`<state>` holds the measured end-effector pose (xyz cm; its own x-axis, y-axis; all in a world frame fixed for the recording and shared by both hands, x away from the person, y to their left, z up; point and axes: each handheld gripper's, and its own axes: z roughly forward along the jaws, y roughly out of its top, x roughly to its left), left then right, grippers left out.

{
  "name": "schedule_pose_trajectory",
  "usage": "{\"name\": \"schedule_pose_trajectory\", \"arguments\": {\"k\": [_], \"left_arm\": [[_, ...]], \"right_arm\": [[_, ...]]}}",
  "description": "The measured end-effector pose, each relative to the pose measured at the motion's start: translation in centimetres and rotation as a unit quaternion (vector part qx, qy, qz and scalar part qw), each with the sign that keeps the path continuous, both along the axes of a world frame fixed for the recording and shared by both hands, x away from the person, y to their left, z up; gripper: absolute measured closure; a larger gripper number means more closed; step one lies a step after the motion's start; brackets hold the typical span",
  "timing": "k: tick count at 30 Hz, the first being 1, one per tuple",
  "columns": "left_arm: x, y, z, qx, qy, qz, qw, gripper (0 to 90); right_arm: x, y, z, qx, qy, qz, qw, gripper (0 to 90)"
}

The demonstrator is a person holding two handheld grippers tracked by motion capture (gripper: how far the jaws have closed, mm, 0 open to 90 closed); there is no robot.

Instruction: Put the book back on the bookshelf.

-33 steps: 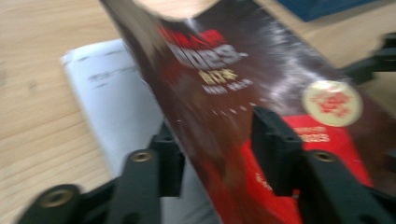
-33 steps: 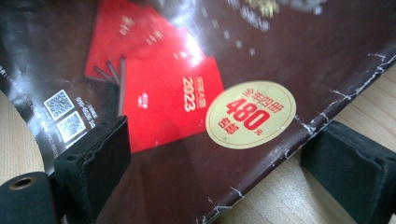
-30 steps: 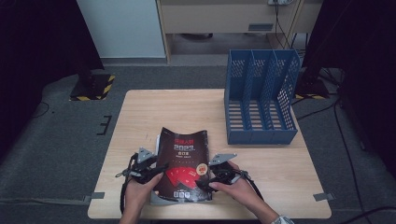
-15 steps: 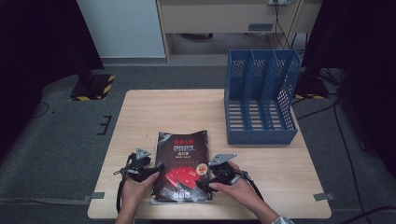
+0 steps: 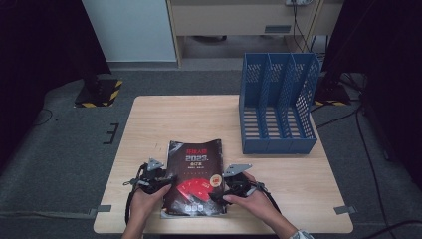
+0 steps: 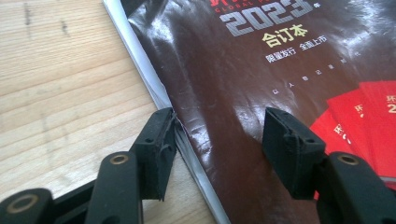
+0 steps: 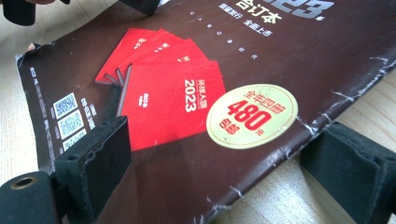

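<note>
A dark brown magazine (image 5: 194, 174) with red cards and "2023" printed on its cover lies flat near the front of the wooden table (image 5: 199, 119). My left gripper (image 5: 166, 181) sits at the magazine's left edge. In the left gripper view the gripper (image 6: 219, 140) straddles that edge of the magazine (image 6: 280, 70), one jaw against the page edges and the other resting on the cover. Its jaws have just been closing, with the edge between them, not pinched. My right gripper (image 5: 219, 191) is at the right edge. In its own view the gripper (image 7: 224, 158) stands wide open across the worn edge of the magazine (image 7: 233, 46).
A blue three-slot file rack (image 5: 276, 104) stands at the back right of the table. Bare wood lies behind and to the left of the magazine. Dark floor surrounds the table, and yellow-black striped stands (image 5: 99, 92) sit beyond its far left corner.
The magazine's far end, bowed upward a second ago, has settled flat on the table. Both hands have stayed at its sides.
</note>
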<state>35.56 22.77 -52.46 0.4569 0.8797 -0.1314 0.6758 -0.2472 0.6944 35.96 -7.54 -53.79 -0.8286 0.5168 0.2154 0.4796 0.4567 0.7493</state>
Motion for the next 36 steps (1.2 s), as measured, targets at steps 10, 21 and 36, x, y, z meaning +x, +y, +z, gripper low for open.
{"name": "schedule_pose_trajectory", "arguments": {"k": [10,21,36], "left_arm": [[-0.2,-1.2,0.1,0.008,-0.002,-0.036,0.9993,44.3],[-0.2,-1.8,0.3,-0.006,-0.008,-0.061,0.9981,45.2],[-0.4,-2.5,0.4,0.064,-0.014,-0.028,0.9975,35.3]], "right_arm": [[0.0,-0.1,0.0,0.005,0.005,-0.003,1.0000,8.9],[0.1,-0.2,0.0,0.007,0.008,-0.001,0.9999,8.9],[0.1,-0.2,0.0,0.003,0.005,-0.002,1.0000,9.6]]}}
